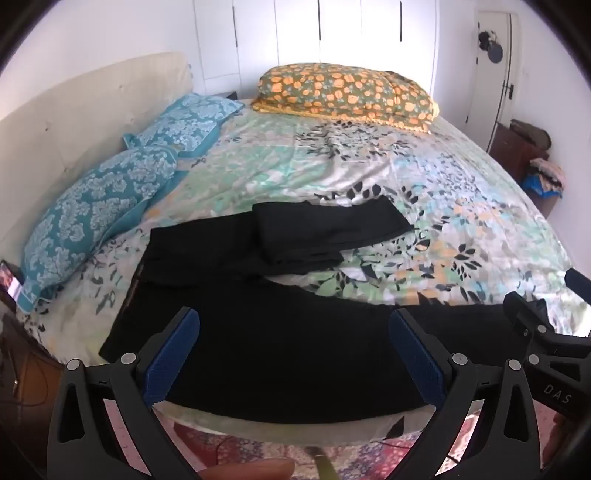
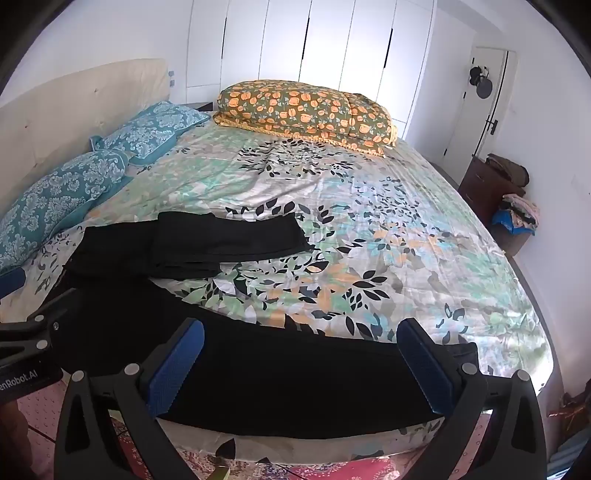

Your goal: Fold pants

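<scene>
Left tool (image 1: 293, 356) over half-hidden pants (image 1: 258, 332)

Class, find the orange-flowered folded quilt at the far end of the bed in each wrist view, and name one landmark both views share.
Left wrist view: the orange-flowered quilt lies top centre, right of the blue pillows.
Right wrist view: the quilt lies top centre, slightly left.
Shared landmark: the white wardrobe doors directly behind it.

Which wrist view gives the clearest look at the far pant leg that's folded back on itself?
The left wrist view: the folded-back leg lies near frame centre, its doubled layers and edges easy to trace. The right wrist view shows the same leg whole too, but off to the left and more squashed. Both the left gripper and right gripper are open.
</scene>
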Available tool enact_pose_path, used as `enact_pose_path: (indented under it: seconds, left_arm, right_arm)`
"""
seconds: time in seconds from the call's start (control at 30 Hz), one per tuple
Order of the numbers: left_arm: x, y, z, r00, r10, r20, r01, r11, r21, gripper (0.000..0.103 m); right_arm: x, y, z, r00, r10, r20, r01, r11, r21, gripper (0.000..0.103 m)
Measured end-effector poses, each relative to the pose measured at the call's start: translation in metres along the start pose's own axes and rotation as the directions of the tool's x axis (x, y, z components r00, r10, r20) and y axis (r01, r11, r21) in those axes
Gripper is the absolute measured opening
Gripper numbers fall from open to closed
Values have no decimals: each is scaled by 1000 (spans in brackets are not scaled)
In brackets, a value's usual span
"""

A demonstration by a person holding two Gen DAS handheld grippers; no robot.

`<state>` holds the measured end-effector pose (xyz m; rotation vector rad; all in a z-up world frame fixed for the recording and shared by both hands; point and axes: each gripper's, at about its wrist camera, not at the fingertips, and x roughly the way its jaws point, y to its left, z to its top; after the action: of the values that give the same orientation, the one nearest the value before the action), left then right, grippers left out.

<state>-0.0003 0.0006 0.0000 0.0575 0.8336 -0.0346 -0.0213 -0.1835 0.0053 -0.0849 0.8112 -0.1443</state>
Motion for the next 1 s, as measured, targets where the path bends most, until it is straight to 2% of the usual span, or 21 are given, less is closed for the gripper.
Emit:
enact_pose_path:
  seconds: [0.2,0.3,1.0]
  left_arm:
    - [-1,11,-11,1000,0,9,0,1000,-8,103]
    - [4,10,-9,1000,26,-10,-26,1000,13,103]
    - [7,-3,-10,994,101,-33,-99,993,58,103]
  right_arm:
    - [-3,5,-5,1000,0,-4,0,1000,-12,103]
    - [4,8,-1,1000,8,-27,-9,1000,-12,103]
    - [6,6,-8,1000,18,-22,-17,1000,3,103]
